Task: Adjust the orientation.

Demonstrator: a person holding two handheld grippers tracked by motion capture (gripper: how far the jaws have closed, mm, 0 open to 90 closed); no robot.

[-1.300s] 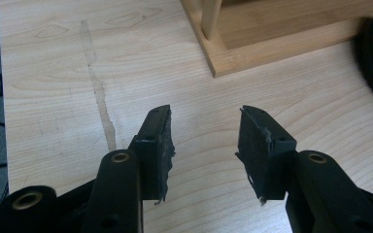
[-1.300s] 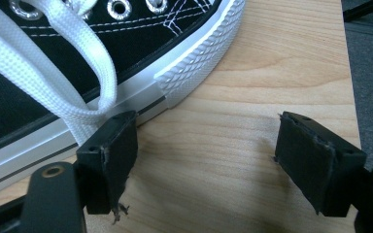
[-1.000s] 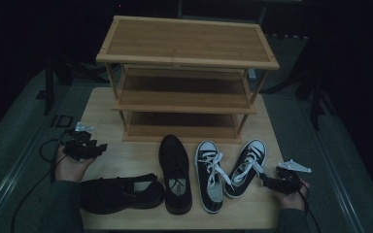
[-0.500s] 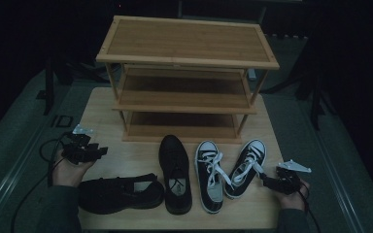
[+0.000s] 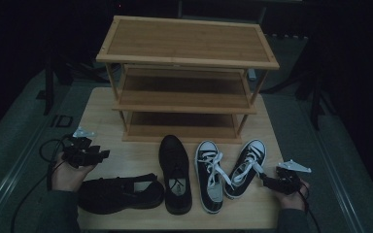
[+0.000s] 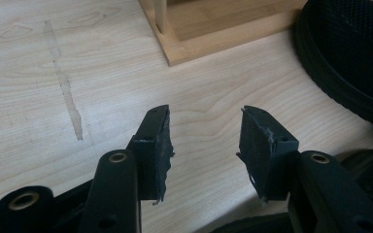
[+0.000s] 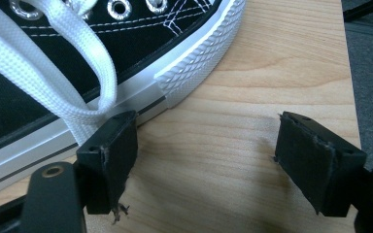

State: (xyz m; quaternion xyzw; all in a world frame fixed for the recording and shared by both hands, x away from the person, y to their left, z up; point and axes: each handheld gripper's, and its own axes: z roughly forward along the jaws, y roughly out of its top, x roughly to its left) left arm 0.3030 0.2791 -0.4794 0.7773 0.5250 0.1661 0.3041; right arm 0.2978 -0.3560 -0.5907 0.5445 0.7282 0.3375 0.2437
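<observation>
Footwear lot, four pieces, on tabletop (image 5: 99,121) near side of three-tier wooden rack (image 5: 184,53). Right sneaker (image 5: 245,165): black canvas, white laces, white rubber toe, rightmost in the row, angled toward its mate, the left sneaker (image 5: 211,177). Right gripper (image 5: 264,178) just beside that right sneaker, fingers (image 7: 109,150) released and spread, one at the white sole edge under a loose lace, nothing between them. Left gripper (image 5: 102,154) over bare wood at the left, just far of the black mesh shoe (image 5: 119,194), fingers (image 6: 155,141) likewise released and empty. Black lace-up shoe (image 5: 175,174) between mesh shoe and sneakers. Handling, as judged: straddle the sneaker's side wall or heel collar rather than the slippery rubber toe; keep the lace clear of the pads; clench firmly before lifting; carry level toward a free shelf. Not determinable: whether the right finger actually touches the sole or lace; sneaker heel, cut off in the right gripper view; which dark shoe sits at the edge of the left gripper view; lower shelf depth, in shadow.
</observation>
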